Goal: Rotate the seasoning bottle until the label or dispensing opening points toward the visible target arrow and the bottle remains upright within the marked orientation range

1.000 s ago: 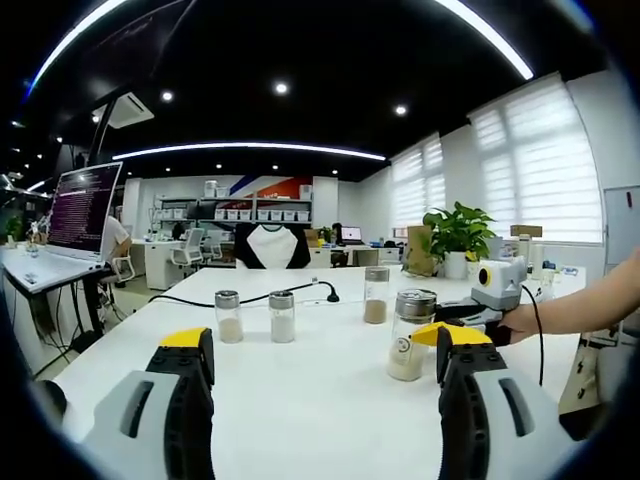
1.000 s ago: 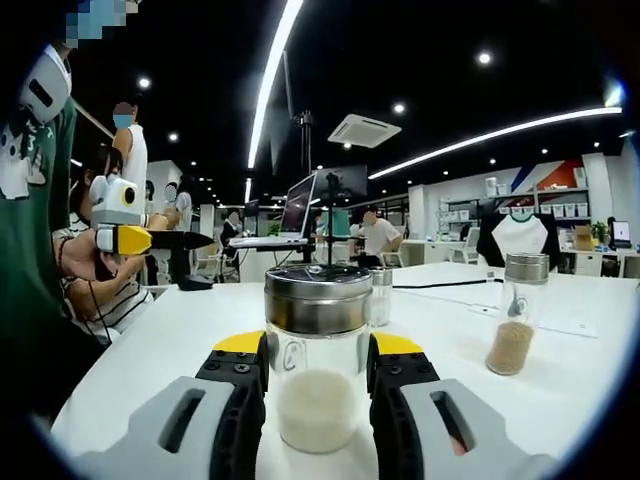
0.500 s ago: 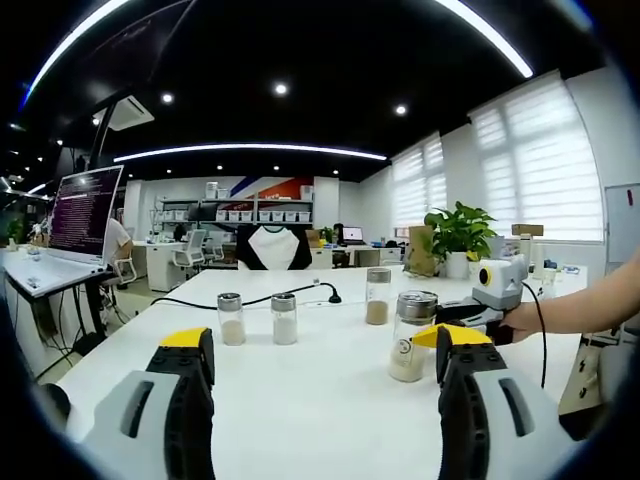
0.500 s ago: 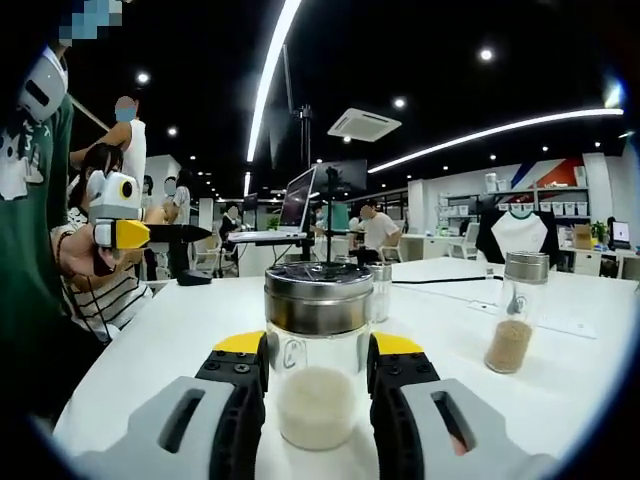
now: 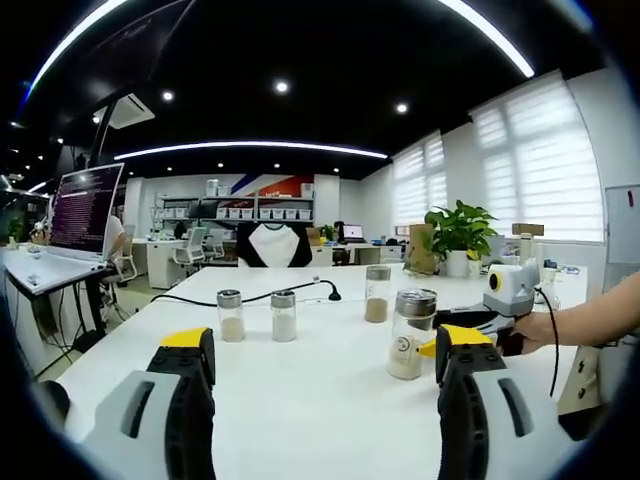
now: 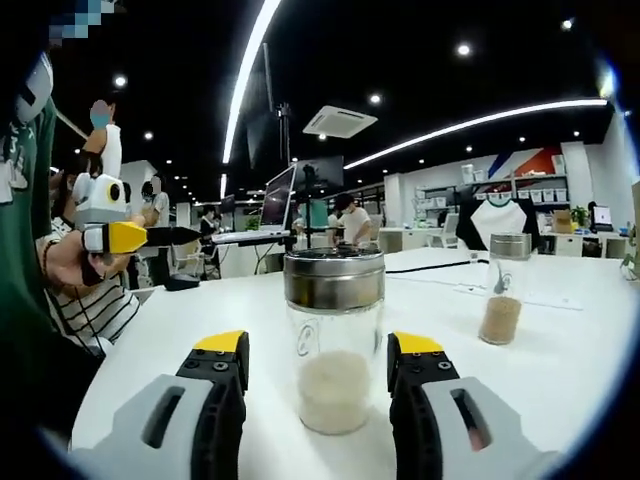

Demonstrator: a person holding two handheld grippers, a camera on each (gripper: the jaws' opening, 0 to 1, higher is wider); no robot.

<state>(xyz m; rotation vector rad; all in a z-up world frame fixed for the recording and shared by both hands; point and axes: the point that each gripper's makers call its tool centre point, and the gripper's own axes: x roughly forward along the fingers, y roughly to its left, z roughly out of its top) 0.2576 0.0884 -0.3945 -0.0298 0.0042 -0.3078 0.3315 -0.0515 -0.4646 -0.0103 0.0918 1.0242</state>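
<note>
The clear glass seasoning bottle with a brushed silver metal lid (image 6: 334,340) is showing pale, off-white grains in its lower half. The right tool (image 6: 318,400) is showing grey jaws with black inner faces and yellow tips, and the left tool (image 5: 318,385) is wearing the same grey, black and yellow. A second clear bottle with a silver cap (image 6: 504,289) is holding tan-brown powder. The glossy white counter (image 6: 560,370) is reflecting light. The leafy potted plant (image 5: 457,232) is showing green.
</note>
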